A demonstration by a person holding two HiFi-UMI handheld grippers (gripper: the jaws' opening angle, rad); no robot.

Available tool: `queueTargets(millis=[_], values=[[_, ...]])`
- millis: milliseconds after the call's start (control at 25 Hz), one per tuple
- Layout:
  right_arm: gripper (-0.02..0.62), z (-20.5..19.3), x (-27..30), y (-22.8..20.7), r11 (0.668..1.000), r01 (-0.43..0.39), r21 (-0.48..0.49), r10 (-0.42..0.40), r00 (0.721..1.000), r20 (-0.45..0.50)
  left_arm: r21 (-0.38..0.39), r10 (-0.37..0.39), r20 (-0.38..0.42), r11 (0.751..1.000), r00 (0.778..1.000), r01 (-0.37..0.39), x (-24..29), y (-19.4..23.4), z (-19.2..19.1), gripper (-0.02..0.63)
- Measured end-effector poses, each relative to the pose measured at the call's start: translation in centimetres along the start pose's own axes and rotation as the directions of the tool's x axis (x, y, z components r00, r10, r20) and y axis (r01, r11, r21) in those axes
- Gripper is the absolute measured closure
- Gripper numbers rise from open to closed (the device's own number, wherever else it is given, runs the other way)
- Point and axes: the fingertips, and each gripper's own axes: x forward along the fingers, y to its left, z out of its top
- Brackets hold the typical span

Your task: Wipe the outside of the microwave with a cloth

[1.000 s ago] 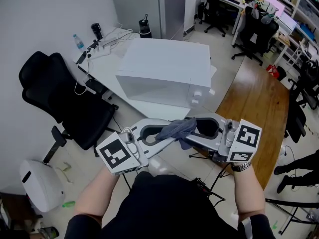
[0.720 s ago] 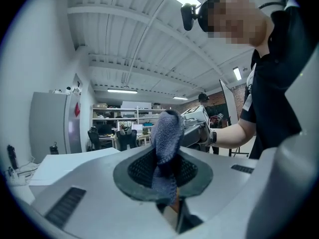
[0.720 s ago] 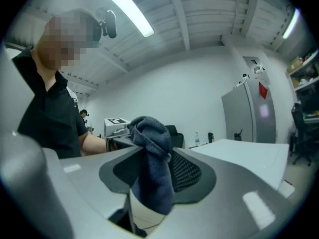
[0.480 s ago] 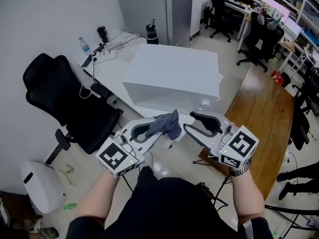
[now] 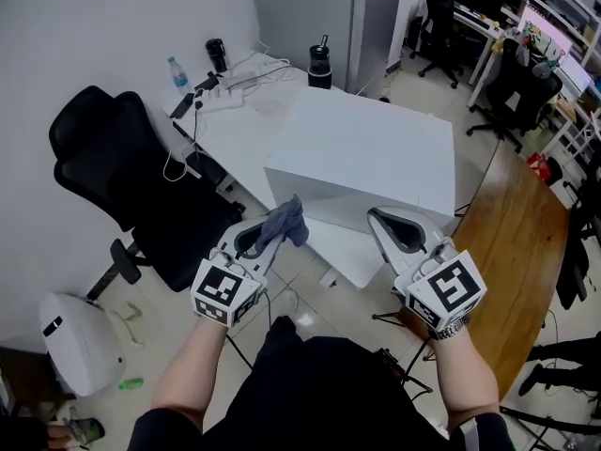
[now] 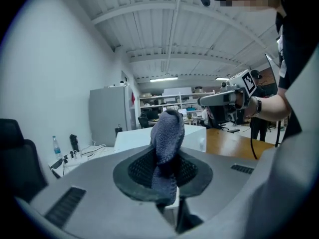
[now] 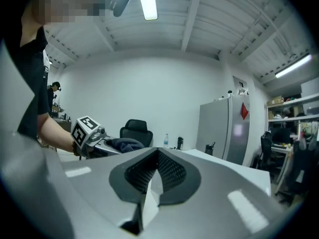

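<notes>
Cloth: grey, clamped between the jaws of the left gripper, bunched up past the pads, held in the air just short of the microwave. Microwave: white, on a white table. Right gripper: jaws just closed together, nothing between them, near the microwave's near side. Black chair: beside the table.

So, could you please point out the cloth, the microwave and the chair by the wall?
cloth [image 5: 285, 225]: head view, its bunched middle.
microwave [image 5: 371, 153]: head view, its top panel.
chair [image 5: 103, 139]: head view, its backrest.
</notes>
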Motion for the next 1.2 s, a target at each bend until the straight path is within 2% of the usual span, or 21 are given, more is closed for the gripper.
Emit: queueTargets(millis=[240,560,720,880,1200], values=[[0.594,0.6,5.3,-3.3,0.995,0.095,0.024,-0.095,0.995,0.001,-0.008,0.122,-0.098,0.992,0.988,-0.123,1.0,7.6,-4.5,0.546],[0.594,1.3,11.5,-7.9,0.970,0.230,0.078,-0.231,0.973,0.003,-0.030,0.102,-0.165,0.994,0.981,-0.109,4.0,14.2,-9.2,0.546],[0.594,1.1,14.2,-8.9,0.962,0.259,0.083,-0.259,0.966,-0.013,-0.029,0.046,-0.191,0.998,0.981,-0.053,5.9,15.8,-11.2,0.546],[0.594,0.9,16.2,-9.9,0.953,0.289,0.091,-0.287,0.957,-0.030,-0.028,-0.040,-0.198,0.999,0.979,0.035,8.4,16.2,-12.3,0.546],[0.594,0.7,18.4,-11.8,0.933,0.347,0.095,-0.343,0.938,-0.057,-0.032,-0.182,-0.192,0.983,0.964,0.179,12.6,15.8,-13.0,0.548]])
